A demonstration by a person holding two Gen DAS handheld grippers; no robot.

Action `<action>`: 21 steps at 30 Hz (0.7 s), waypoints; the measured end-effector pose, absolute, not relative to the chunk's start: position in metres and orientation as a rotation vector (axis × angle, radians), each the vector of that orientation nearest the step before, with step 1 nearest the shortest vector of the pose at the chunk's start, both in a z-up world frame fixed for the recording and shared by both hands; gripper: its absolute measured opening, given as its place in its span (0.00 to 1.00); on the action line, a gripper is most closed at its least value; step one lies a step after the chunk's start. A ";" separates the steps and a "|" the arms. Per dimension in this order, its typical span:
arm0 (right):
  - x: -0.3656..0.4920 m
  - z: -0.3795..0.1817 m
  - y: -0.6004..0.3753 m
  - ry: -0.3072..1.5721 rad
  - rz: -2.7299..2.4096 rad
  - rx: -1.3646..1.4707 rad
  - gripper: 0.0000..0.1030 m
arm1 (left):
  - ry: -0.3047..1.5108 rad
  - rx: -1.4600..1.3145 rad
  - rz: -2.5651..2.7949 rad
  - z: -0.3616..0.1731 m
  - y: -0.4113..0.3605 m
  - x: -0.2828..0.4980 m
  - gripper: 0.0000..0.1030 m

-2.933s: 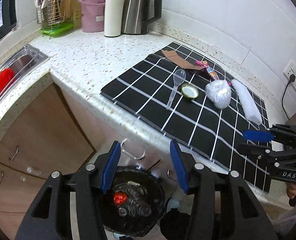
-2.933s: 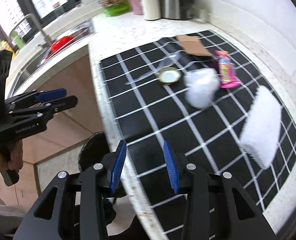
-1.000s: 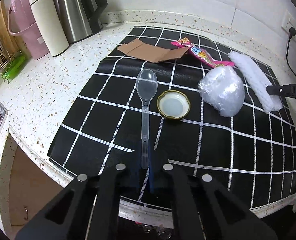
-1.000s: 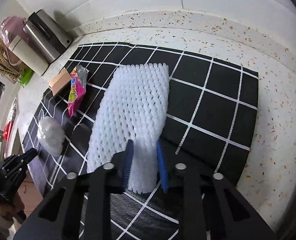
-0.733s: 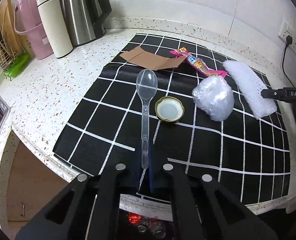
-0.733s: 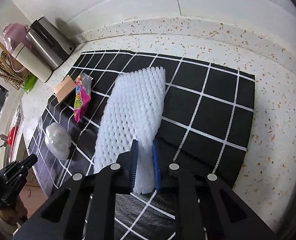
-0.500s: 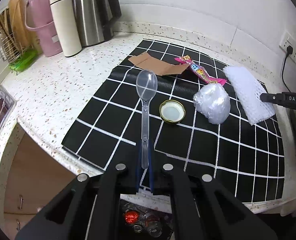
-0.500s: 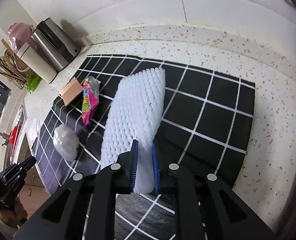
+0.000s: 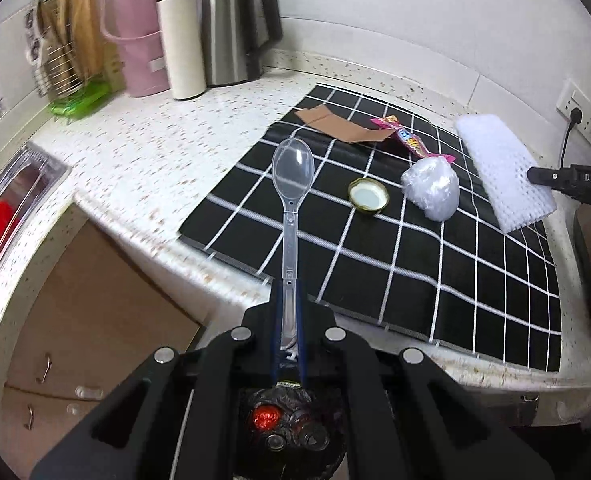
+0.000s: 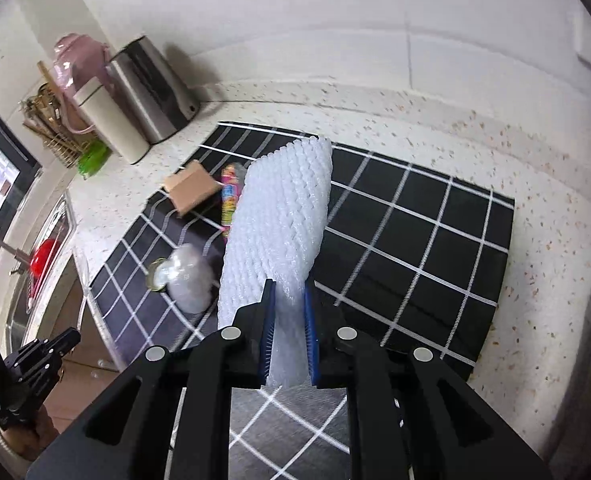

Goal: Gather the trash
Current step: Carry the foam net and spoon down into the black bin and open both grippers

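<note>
Counter edge under spoon; left tool grips it.

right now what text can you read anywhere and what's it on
"DAS": white letters on the right gripper, cut off at the left view's edge.
Candy wrapper: coloured print, too blurred to read.
Papers behind the rack: too small to read.
Nothing readable on the spoon, foam net or left gripper.

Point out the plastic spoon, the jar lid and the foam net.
plastic spoon (image 9: 293, 168), left wrist view, on its bowl.
jar lid (image 9: 368, 196), left wrist view, on its white centre.
foam net (image 10: 283, 216), right wrist view, on its middle.
</note>
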State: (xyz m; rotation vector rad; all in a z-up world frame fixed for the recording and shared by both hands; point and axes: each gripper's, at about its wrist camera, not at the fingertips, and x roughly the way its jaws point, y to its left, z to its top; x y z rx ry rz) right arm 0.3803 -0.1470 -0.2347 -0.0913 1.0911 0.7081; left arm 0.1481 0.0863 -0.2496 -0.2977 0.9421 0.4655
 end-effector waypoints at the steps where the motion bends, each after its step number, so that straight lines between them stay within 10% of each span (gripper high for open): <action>1: 0.376 -0.231 -0.145 1.084 0.714 -0.096 0.10 | 0.939 -0.302 0.471 -0.249 0.086 0.142 0.06; 21: 0.250 -0.217 -0.105 1.052 0.926 -0.225 0.10 | 0.959 -0.393 0.496 -0.266 0.069 0.037 0.06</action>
